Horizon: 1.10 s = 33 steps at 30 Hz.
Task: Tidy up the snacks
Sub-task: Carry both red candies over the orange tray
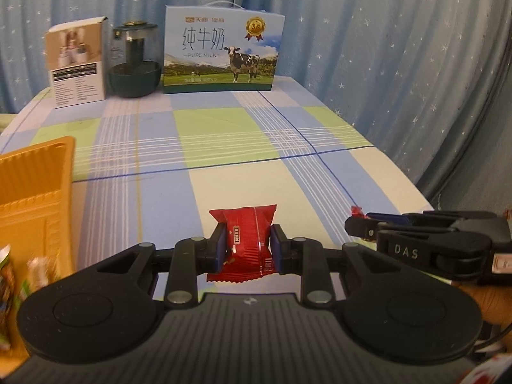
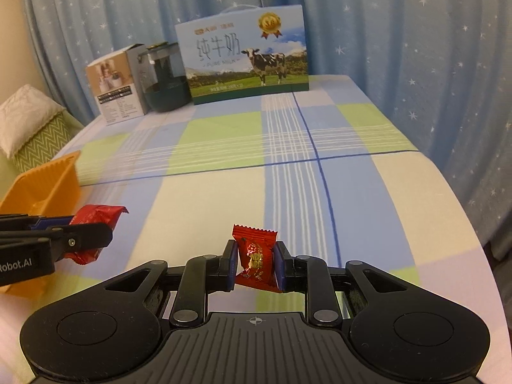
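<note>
My left gripper is shut on a red snack packet and holds it above the checked tablecloth. It also shows in the right wrist view with the packet sticking out of it. My right gripper is shut on a small red candy. In the left wrist view it comes in from the right, with a corner of the candy showing at its tip. An orange plastic basket stands at the left, beside the left gripper.
A pure milk carton, a dark glass jar and a white product box stand along the table's far edge. Several snack wrappers lie at the left near the basket. Blue starred curtains surround the table.
</note>
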Each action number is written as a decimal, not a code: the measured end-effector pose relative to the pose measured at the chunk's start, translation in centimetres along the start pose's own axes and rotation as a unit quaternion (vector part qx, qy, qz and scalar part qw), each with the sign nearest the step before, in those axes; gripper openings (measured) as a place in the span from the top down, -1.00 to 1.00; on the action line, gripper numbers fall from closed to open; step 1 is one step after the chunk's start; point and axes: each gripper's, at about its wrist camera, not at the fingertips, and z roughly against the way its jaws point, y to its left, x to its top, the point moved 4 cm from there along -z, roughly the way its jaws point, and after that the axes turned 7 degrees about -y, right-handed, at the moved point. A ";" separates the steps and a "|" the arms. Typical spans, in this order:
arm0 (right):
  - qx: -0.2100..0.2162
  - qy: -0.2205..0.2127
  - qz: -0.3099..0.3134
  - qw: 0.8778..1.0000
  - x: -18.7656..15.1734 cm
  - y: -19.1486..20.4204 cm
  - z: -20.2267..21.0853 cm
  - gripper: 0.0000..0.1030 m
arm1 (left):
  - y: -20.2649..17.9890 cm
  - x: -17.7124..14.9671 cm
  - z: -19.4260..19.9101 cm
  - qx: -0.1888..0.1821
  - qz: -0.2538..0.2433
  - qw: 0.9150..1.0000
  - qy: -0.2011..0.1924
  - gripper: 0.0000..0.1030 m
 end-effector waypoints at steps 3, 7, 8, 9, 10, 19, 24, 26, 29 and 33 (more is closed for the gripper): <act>0.000 -0.002 -0.011 1.000 -0.5 0.8 2.3 0.53 | -0.4 -0.4 2.4 0.003 0.010 1.000 -0.003 0.51; -0.006 -0.003 -0.024 1.000 -0.9 1.5 5.3 0.53 | -0.9 -0.7 5.4 0.012 0.012 1.000 -0.010 0.51; -0.008 -0.003 -0.025 1.000 -0.9 1.8 6.0 0.53 | -0.9 -0.8 6.1 0.015 0.013 1.000 -0.012 0.51; -0.007 -0.002 -0.025 1.000 -0.9 2.1 6.5 0.53 | -0.9 -0.8 6.8 0.016 0.015 1.000 -0.013 0.51; -0.005 -0.002 -0.023 1.000 -1.0 2.5 7.2 0.53 | -1.0 -1.0 7.5 0.017 0.016 1.000 -0.015 0.51; 0.021 -0.013 -0.001 1.000 -0.8 6.6 11.0 0.53 | -0.3 -1.3 13.2 0.047 0.010 0.998 -0.030 0.51; 0.046 -0.020 0.014 0.999 -0.2 9.7 11.7 0.53 | 1.5 -1.3 16.1 0.071 0.018 0.997 -0.040 0.51; 0.057 -0.023 0.021 0.998 0.0 11.0 11.9 0.53 | 2.4 -1.3 17.3 0.083 0.022 0.995 -0.044 0.51; 0.073 -0.023 0.034 0.996 0.0 13.1 11.9 0.53 | 3.8 -1.3 18.8 0.099 0.029 0.993 -0.049 0.51; 0.094 -0.020 0.049 0.994 -0.1 15.7 11.8 0.53 | 5.6 -1.6 20.4 0.118 0.039 0.991 -0.053 0.51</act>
